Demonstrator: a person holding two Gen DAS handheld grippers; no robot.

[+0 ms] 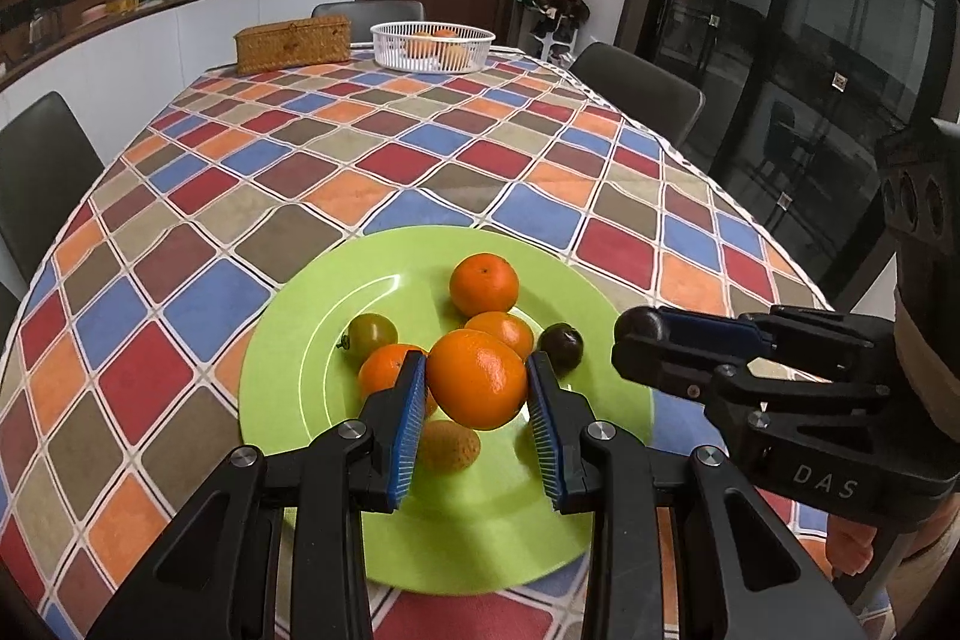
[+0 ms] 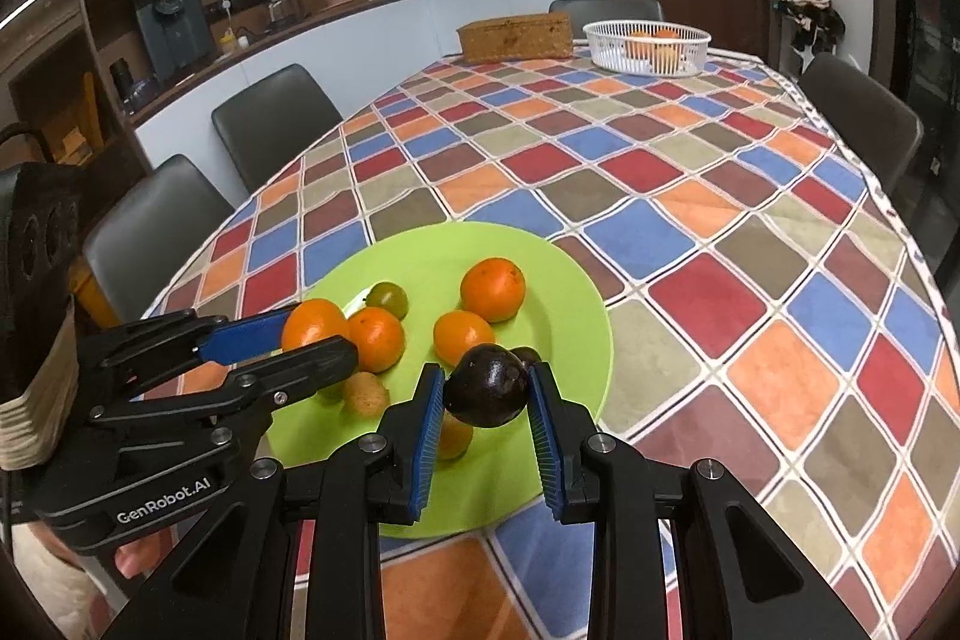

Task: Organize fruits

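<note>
Left wrist view: your left gripper (image 1: 477, 379) is clamped on a round orange mandarin (image 1: 477, 379), blue ribbed pads squeezing both flanks, so the fruit hangs clear above the lime-green round plate (image 1: 300, 340). Loose on the plate beyond it: more mandarins, a greenish tomato (image 1: 372, 334), a dark plum (image 1: 562, 347), and a brown kiwi (image 1: 447, 445) below the jaws. The white slotted plastic basket (image 1: 432, 40) sits far across the checked tablecloth, already with oranges inside, likely your drop-off.

Right wrist view: your right gripper (image 2: 487, 391) pinches a dark, nearly black avocado-like fruit (image 2: 487, 391) the same way, lifted above the plate's near edge. Both holds look centred, and one fruit per hand halves your trips.
</note>
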